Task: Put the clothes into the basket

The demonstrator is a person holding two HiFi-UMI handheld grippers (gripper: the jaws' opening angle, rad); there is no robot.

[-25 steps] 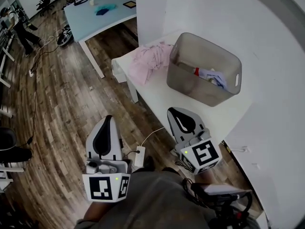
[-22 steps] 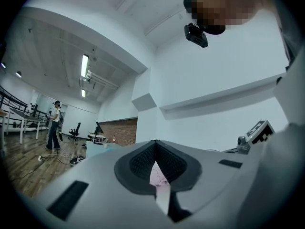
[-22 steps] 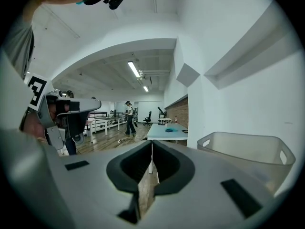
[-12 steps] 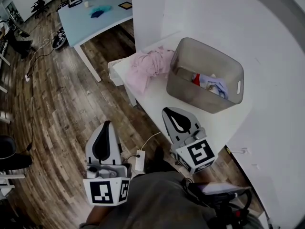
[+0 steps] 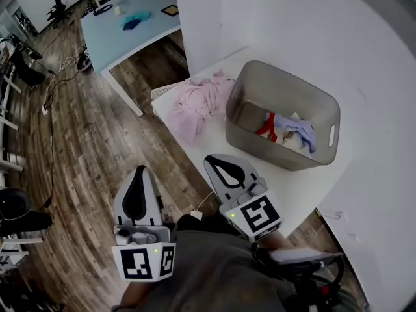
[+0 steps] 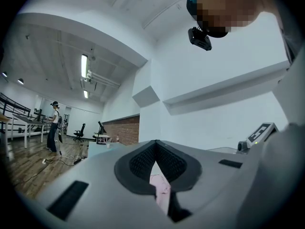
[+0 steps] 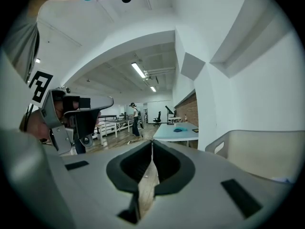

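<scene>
A grey see-through basket [image 5: 305, 96] stands on the white table [image 5: 227, 142] against the wall, with red, white and blue clothes [image 5: 289, 132] inside. To its left a pink garment [image 5: 198, 99] lies crumpled on the table and hangs over the edge. My right gripper [image 5: 218, 161] is shut and empty, its tip at the table's near edge, short of the basket [image 7: 257, 151]. Over the wooden floor, left of the table, my left gripper [image 5: 138, 175] is also shut and empty. Through the left gripper [image 6: 155, 144] jaws I see a strip of the pink garment [image 6: 161, 190].
A light-blue table [image 5: 133, 21] with small items stands further back on the left. A white pillar [image 5: 201, 18] rises behind the white table. A cable with a plug block [image 5: 195, 213] lies on the floor near my feet. A person [image 6: 53, 128] stands far off.
Both grippers have moved closer to the white table; the basket and the pink garment sit nearer in view. The right gripper's tip has reached the table's edge. Both stayed shut.
</scene>
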